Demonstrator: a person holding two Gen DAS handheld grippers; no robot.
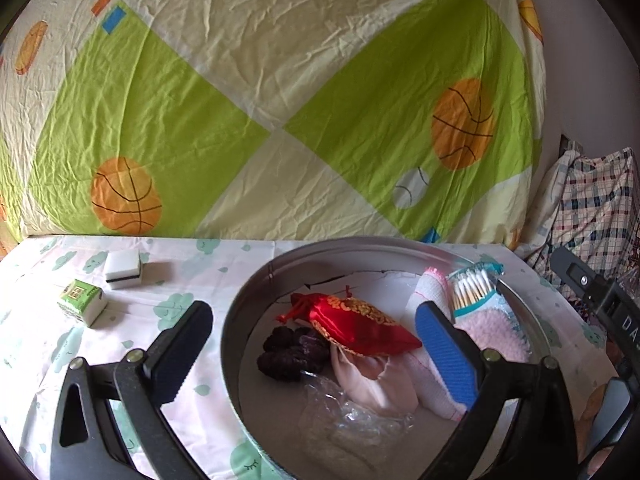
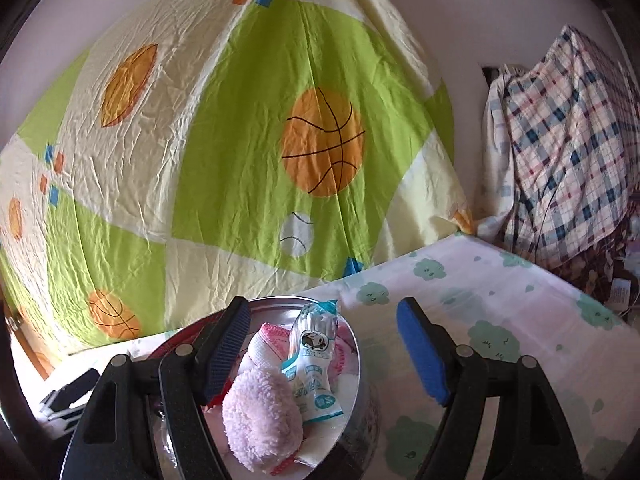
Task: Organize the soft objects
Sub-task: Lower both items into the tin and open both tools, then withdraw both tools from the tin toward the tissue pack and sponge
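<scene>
A round metal tin [image 1: 248,292] stands on the table and holds a red satin pouch [image 1: 356,326], a dark purple scrunchie [image 1: 292,354], a pale pink cloth [image 1: 376,380], a white-and-pink knitted cloth [image 1: 430,292], a cotton swab pack [image 1: 474,286] and a fluffy pink piece [image 1: 494,330]. My left gripper [image 1: 316,348] is open wide, with one finger outside the tin and the blue pad over the cloths. My right gripper [image 2: 322,348] is open. The swab pack [image 2: 314,360] lies free between its fingers on the fluffy pink piece [image 2: 260,416], inside the tin [image 2: 358,364].
A white sponge with a dark layer [image 1: 123,269] and a small green-and-white pack [image 1: 82,302] lie on the cloud-print tablecloth [image 1: 48,352] left of the tin. A basketball-print sheet [image 1: 260,100] hangs behind. A plaid cloth pile [image 2: 568,152] stands at the right.
</scene>
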